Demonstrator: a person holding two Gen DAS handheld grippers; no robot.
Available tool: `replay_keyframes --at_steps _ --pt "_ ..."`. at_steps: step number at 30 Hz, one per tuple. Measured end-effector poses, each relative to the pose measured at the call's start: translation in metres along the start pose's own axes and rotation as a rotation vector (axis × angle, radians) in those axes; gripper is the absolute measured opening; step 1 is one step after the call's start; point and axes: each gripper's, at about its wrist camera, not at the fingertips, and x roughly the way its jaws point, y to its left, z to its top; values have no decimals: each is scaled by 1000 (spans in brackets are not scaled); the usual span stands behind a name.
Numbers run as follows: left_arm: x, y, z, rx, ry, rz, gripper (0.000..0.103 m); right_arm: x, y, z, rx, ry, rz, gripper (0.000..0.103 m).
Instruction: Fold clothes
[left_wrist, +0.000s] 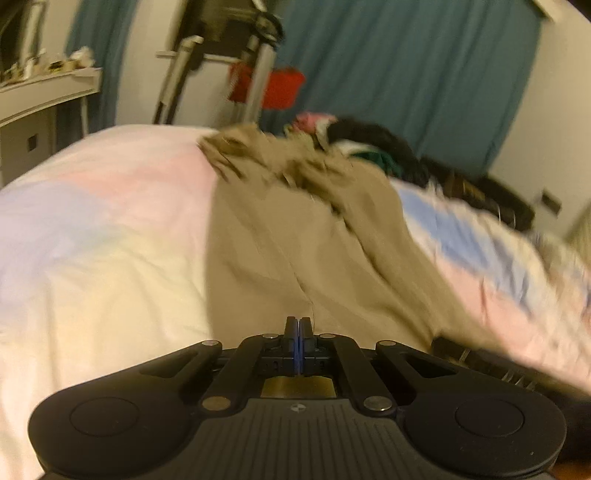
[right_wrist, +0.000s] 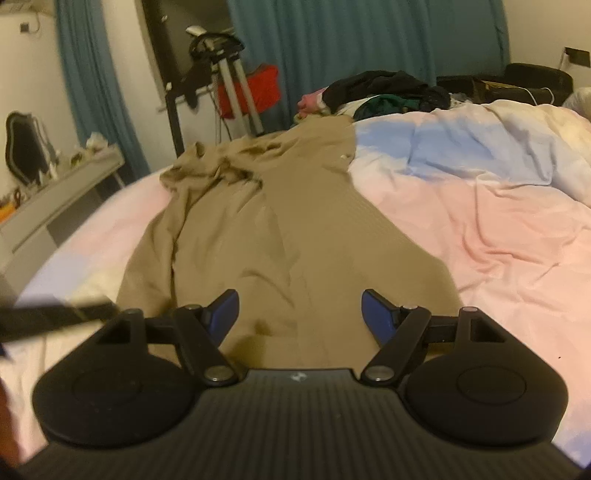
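A tan garment (left_wrist: 295, 229) (right_wrist: 288, 221) lies spread along the pastel bed cover (left_wrist: 92, 240) (right_wrist: 480, 221), its far end bunched and wrinkled. My left gripper (left_wrist: 299, 325) is shut just above the garment's near part, its blue pads pressed together with no cloth showing between them. The left wrist view is smeared by motion. My right gripper (right_wrist: 300, 310) stands open over the garment's near edge, one blue pad on each side and nothing between them. A blurred dark bar (right_wrist: 55, 317) at the garment's left edge is probably the left gripper.
A heap of dark, green and pink clothes (left_wrist: 369, 140) (right_wrist: 388, 88) sits at the bed's far side. Beyond it hang teal curtains (right_wrist: 369, 37), with a metal stand and a red bag (right_wrist: 258, 92). A cluttered white desk (right_wrist: 55, 199) is to the left.
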Motion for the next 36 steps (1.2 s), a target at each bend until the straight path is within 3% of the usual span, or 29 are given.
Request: replay_keyframes --at_steps 3,8,12,16,18,20,22,24,28,30,32,36 --pt "-25 23 13 -51 -49 37 0 -1 0 0 13 4 8 75" --pt "-42 60 30 -106 -63 186 0 -12 -5 5 81 -10 50 75" --pt "-28 66 30 -22 5 310 0 -22 -6 9 105 -30 68 75" --pt "-21 64 20 -15 48 307 5 -26 -8 12 134 -43 88 75" --pt "-24 59 17 -20 54 292 15 -27 -9 14 139 -47 97 75" --pt "-30 51 16 -10 43 282 18 -29 -8 17 132 -57 98 75" --pt "-21 35 32 7 34 284 32 -33 -9 18 135 -71 100 75" --pt "-10 19 48 23 25 286 55 -34 -11 21 148 -78 107 75" --pt "10 -14 80 56 8 291 67 -18 -17 46 129 -77 132 76" --pt "21 -30 97 73 -1 293 81 -4 -20 66 96 -88 143 76" --pt "31 -47 113 89 -10 296 82 18 -29 91 82 -115 162 76" --pt "97 -54 143 177 -48 273 84 75 -51 131 64 -142 198 77"
